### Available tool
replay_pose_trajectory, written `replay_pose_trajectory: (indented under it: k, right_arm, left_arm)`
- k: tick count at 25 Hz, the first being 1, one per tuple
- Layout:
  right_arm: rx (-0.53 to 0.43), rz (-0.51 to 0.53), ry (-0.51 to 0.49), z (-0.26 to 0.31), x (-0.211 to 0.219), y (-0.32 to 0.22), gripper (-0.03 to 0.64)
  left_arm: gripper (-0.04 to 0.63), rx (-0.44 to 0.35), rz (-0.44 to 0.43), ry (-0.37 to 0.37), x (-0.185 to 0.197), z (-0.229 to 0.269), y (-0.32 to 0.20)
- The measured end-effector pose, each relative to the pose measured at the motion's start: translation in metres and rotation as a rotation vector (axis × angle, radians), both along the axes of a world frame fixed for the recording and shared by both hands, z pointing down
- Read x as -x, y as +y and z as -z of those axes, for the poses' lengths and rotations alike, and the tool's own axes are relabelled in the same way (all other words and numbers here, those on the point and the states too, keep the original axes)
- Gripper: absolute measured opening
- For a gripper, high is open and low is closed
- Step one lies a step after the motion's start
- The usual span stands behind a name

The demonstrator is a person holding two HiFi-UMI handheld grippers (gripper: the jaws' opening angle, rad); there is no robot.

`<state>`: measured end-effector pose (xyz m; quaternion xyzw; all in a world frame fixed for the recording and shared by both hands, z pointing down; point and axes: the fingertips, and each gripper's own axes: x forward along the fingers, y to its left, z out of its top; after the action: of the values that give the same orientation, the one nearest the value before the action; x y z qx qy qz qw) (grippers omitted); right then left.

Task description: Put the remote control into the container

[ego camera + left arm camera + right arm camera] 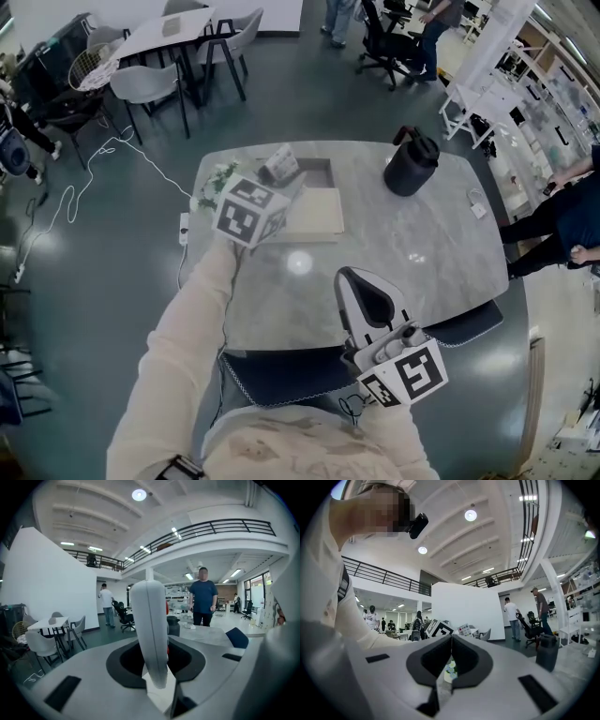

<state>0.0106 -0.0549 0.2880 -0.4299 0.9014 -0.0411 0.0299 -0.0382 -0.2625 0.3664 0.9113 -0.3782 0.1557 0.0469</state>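
Two handheld grippers: the left gripper [269, 190] pinches a slim white plastic remote control [149, 620] over the edge of the pale rectangular open container [330, 178], seemingly poised to lower it into the recess, which looks empty, while the right gripper [450, 639], jaws pressed together on nothing, waits well clear of the container.

Table [412, 246] front open for passage; flowers [214, 180] just left of container [319, 212], black jug [410, 165] well right.

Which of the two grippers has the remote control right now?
The left gripper: the remote control stands clamped between its jaws, by the container. The right gripper is shut on nothing, back near the table's near edge.
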Motion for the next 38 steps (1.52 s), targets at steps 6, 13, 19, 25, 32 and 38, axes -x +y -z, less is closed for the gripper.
replay_pose_trajectory:
  k: [6,13,19,25,32,38]
  right_arm:
    - [0.044,-0.024,-0.011,-0.019,-0.020,-0.017,0.017]
    - [0.092,-0.054,-0.014,-0.039,-0.045,-0.037,0.017]
    - [0.135,-0.071,-0.023,-0.056,-0.061,-0.055,0.017]
    - [0.165,-0.081,-0.018,-0.071,-0.071,-0.067,0.017]
    - [0.183,-0.093,-0.017,-0.084,-0.080,-0.081,0.017]
    - [0.187,-0.095,-0.024,-0.086,-0.079,-0.086,0.017]
  left_arm:
    - [0.101,0.012,0.041,-0.027,-0.016,-0.023,-0.047]
    - [0.101,0.056,0.118,-0.036,-0.032,-0.063,-0.098]
    - [0.101,0.109,0.191,-0.010,-0.037,-0.091,-0.137]
    - [0.101,0.220,0.292,0.129,-0.033,-0.120,-0.166]
    - [0.101,0.294,0.391,0.203,-0.020,-0.151,-0.188]
    - [0.101,0.380,0.432,0.292,-0.016,-0.167,-0.191]
